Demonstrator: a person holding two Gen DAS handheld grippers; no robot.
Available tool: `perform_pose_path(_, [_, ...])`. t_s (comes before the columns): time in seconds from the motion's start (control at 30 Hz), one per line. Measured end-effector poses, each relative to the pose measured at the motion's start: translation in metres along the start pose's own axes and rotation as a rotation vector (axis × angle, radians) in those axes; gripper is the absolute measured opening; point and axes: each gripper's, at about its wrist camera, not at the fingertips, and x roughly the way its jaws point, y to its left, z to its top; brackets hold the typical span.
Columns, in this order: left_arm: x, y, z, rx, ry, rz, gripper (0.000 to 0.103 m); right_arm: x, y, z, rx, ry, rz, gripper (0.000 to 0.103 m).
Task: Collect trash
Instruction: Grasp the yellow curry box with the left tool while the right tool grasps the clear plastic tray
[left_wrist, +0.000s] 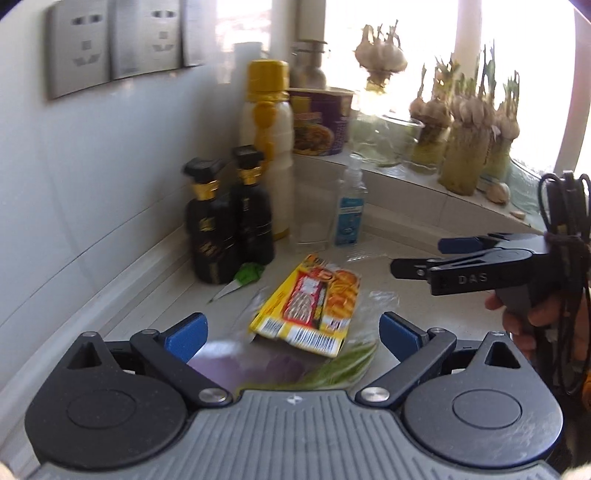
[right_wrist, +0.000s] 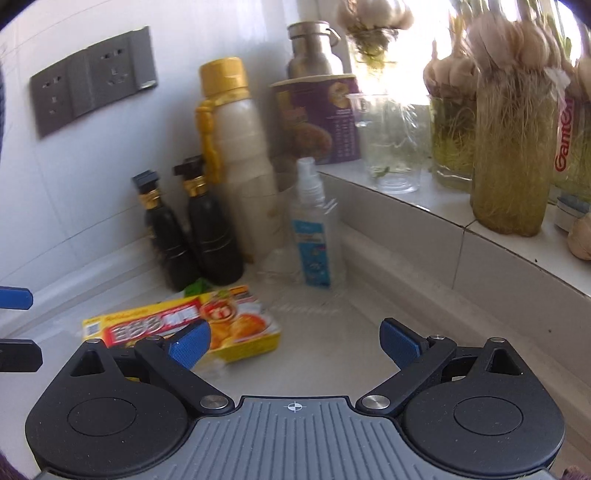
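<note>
Approach step: yellow wrapper (left_wrist: 306, 306) near the tabletop's back corner is framed by the left claw (left_wrist: 291, 332), spread wide, empty; right claw (right_wrist: 293, 341) likewise released. Lowering and closing are needed next.

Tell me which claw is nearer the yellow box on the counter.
Left. The left claw hangs open right over the yellow box, its fingers either side. The right claw, also open, sits off to the box's right.
</note>
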Motion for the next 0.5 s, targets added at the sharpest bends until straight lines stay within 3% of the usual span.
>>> perform_pose_path(0.23, [0.045,-0.012,0.014,0.054,0.13,-0.058,0.083,0.041,-0.024,0.004,-0.029,0.001,0.048,0.099])
perform_pose_path(0.5, [0.067,-0.013,0.013,0.055,0.201,-0.027,0.073,0.075,-0.036,0.018,0.048,0.008,0.132,0.096])
